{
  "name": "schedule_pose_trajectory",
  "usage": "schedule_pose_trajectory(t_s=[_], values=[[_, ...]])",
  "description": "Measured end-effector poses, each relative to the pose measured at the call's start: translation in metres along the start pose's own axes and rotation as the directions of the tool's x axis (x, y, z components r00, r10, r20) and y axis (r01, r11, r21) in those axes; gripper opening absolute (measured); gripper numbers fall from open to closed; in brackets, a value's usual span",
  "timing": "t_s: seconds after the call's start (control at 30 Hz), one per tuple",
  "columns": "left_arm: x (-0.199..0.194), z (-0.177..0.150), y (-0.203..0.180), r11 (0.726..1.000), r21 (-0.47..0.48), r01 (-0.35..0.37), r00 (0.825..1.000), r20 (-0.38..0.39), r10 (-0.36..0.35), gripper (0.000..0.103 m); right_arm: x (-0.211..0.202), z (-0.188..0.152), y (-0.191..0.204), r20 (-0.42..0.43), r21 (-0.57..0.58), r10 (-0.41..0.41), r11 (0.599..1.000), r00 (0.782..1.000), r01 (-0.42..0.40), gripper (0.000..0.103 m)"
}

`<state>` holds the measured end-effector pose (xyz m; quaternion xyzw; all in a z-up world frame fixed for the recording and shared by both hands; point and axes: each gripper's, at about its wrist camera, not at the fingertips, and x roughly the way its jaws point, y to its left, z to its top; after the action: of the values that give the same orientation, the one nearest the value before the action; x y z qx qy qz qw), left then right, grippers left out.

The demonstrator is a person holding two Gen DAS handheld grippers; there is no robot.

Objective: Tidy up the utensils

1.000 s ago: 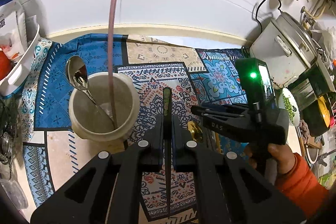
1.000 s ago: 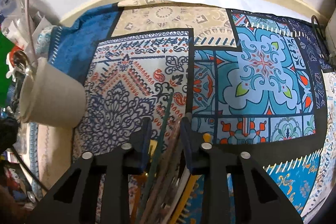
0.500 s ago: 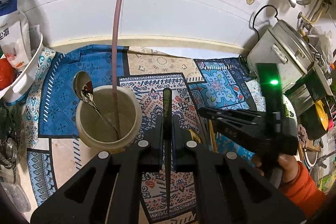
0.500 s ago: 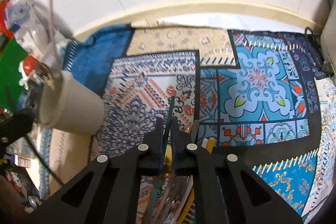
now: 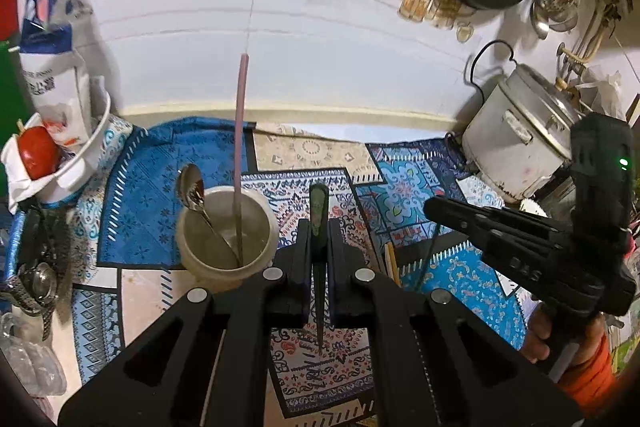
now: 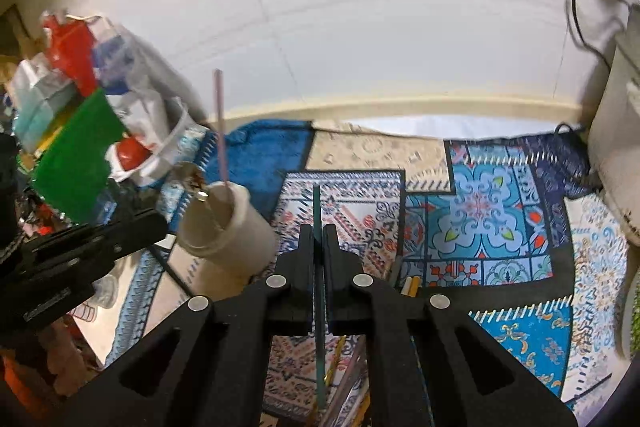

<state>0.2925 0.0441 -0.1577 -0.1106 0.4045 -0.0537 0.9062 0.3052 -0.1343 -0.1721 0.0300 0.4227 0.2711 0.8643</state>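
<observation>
A patterned cloth (image 5: 404, 183) is covering the counter below a white tiled wall. Toward its left side, the beige holder cup (image 5: 226, 231) is standing upright, already carrying a spoon (image 5: 191, 187) and a pink chopstick (image 5: 240, 155). My left tool (image 5: 319, 247) is clamping a dark green chopstick (image 5: 319, 211); my right tool (image 6: 317, 251), its jaws having just been closing, is pinching a thin teal chopstick (image 6: 317, 211) above the loose pile (image 6: 408, 283). Risks: I am gripping both sticks at narrow points, so either could be pivoting or slipping, and a crooked entry could be tipping the cup.
</observation>
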Motion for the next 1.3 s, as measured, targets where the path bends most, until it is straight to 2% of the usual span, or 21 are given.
schedule_pose_trajectory(t_s=[0.43,0.93,1.13,1.3], values=[[-0.048,0.016,-0.003,0.999,0.011,-0.039,0.99,0.136,0.038,0.005,-0.04,0.019,0.033,0.123,-0.076,0.043,0.997,0.992,-0.033,0.004],[-0.093,0.054,0.016,0.998,-0.002,-0.058,0.959,0.278,0.057,0.005,-0.063,0.065,0.079,0.246,-0.197,0.09,0.98,0.965,-0.041,0.004],[-0.097,0.067,0.029,0.997,-0.01,-0.077,0.951,0.299,0.076,0.005,-0.058,0.087,0.096,0.274,-0.227,0.111,0.973,0.955,-0.048,0.004],[-0.092,0.073,0.042,0.996,-0.013,-0.093,0.953,0.288,0.092,0.005,-0.046,0.098,0.107,0.269,-0.24,0.128,0.969,0.954,-0.062,0.004]])
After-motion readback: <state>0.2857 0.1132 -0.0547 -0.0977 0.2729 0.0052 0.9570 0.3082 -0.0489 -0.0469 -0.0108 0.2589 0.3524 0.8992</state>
